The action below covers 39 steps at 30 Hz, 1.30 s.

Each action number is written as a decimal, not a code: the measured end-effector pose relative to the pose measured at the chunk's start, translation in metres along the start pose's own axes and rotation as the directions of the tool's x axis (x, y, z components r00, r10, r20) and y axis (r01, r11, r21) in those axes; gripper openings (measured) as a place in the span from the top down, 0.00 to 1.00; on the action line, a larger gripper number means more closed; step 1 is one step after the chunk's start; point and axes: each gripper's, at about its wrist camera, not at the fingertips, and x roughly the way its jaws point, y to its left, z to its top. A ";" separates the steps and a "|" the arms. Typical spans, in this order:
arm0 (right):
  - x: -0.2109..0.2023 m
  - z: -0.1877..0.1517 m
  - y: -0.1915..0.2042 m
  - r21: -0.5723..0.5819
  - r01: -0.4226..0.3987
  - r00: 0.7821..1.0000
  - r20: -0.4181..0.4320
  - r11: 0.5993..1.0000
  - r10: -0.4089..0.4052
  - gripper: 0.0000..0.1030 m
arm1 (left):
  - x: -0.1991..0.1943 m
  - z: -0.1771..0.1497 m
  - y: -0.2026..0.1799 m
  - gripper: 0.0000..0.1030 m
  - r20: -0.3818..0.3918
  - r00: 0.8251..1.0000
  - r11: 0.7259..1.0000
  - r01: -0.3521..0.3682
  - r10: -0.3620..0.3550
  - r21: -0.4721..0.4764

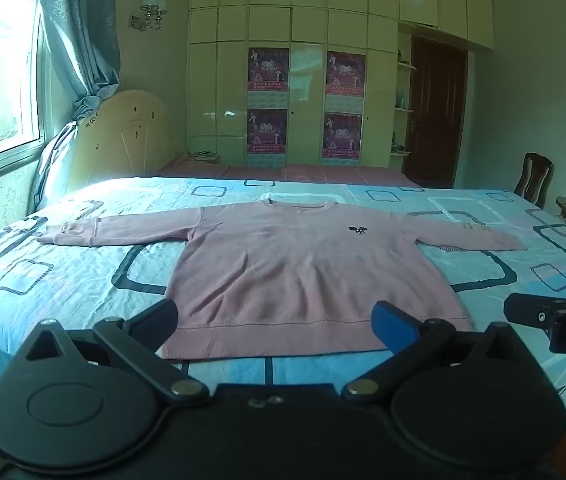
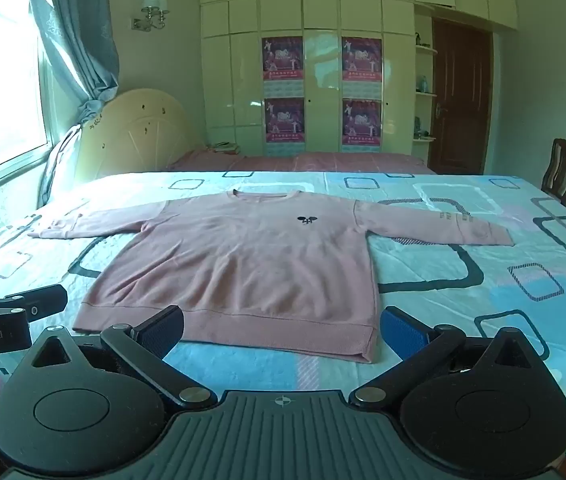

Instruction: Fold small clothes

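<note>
A pink long-sleeved sweatshirt [image 1: 283,264] [image 2: 243,256] lies flat and face up on the bed, sleeves spread left and right, a small dark emblem on the chest. Its hem lies nearest me. My left gripper [image 1: 279,324] hovers open over the hem, with nothing between its fingers. My right gripper [image 2: 283,330] is open too, above the hem's right part near the lower right corner. In the left wrist view the right gripper [image 1: 563,312] shows at the right edge; in the right wrist view the left gripper [image 2: 15,304] shows at the left edge.
The bed sheet [image 1: 83,280] [image 2: 483,280] is light blue with dark rounded squares. A cream headboard [image 2: 143,128] and a window with curtain [image 1: 79,40] stand left. A wardrobe with posters [image 2: 323,92], a door [image 2: 459,100] and a wooden chair [image 2: 561,172] are beyond.
</note>
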 end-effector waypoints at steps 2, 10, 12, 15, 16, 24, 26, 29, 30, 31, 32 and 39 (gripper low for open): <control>0.000 0.000 0.000 0.001 0.000 1.000 0.000 1.000 0.000 0.00 | -0.001 0.000 0.000 0.01 0.000 1.000 1.000 0.003 -0.003 0.003; -0.001 -0.001 0.000 0.011 -0.003 1.000 -0.004 1.000 0.004 0.00 | 0.000 0.000 0.009 0.01 -0.005 1.000 1.000 -0.003 0.003 -0.004; -0.001 0.000 -0.002 0.015 -0.006 1.000 -0.005 1.000 0.006 0.00 | 0.000 0.001 0.007 0.01 -0.009 1.000 1.000 -0.005 0.005 -0.001; -0.001 0.002 -0.002 0.014 -0.004 1.000 -0.007 1.000 0.005 0.00 | 0.001 0.001 0.007 0.01 -0.010 1.000 1.000 -0.005 0.005 0.002; -0.001 0.001 -0.004 0.014 -0.005 1.000 -0.008 1.000 0.005 0.00 | 0.000 0.001 0.001 0.01 -0.010 1.000 1.000 -0.011 0.011 0.007; -0.002 0.000 -0.005 0.018 -0.006 1.000 -0.003 1.000 0.006 0.00 | 0.000 0.000 -0.003 0.01 -0.008 1.000 1.000 -0.015 0.015 0.013; -0.002 0.000 -0.005 0.019 -0.006 1.000 -0.003 1.000 0.006 0.00 | 0.000 0.001 -0.003 0.01 -0.008 1.000 1.000 -0.013 0.014 0.014; -0.002 0.000 -0.005 0.018 -0.007 1.000 -0.002 1.000 0.007 0.00 | -0.001 0.001 -0.003 0.01 -0.007 1.000 1.000 -0.017 0.017 0.011; -0.002 0.000 -0.005 0.017 -0.007 1.000 -0.002 1.000 0.007 0.00 | -0.001 0.001 -0.003 0.01 -0.008 1.000 1.000 -0.018 0.018 0.012; -0.002 0.000 -0.005 0.017 -0.008 1.000 -0.002 1.000 0.008 0.00 | -0.002 0.001 -0.003 0.01 -0.008 1.000 1.000 -0.020 0.020 0.012; -0.002 0.000 -0.005 0.017 -0.009 1.000 -0.002 1.000 0.009 0.00 | -0.002 0.002 -0.003 0.01 -0.008 1.000 1.000 -0.020 0.020 0.013; -0.001 0.001 -0.005 0.018 -0.012 1.000 -0.003 1.000 0.013 0.00 | -0.002 0.001 -0.003 0.01 -0.010 1.000 1.000 -0.024 0.024 0.011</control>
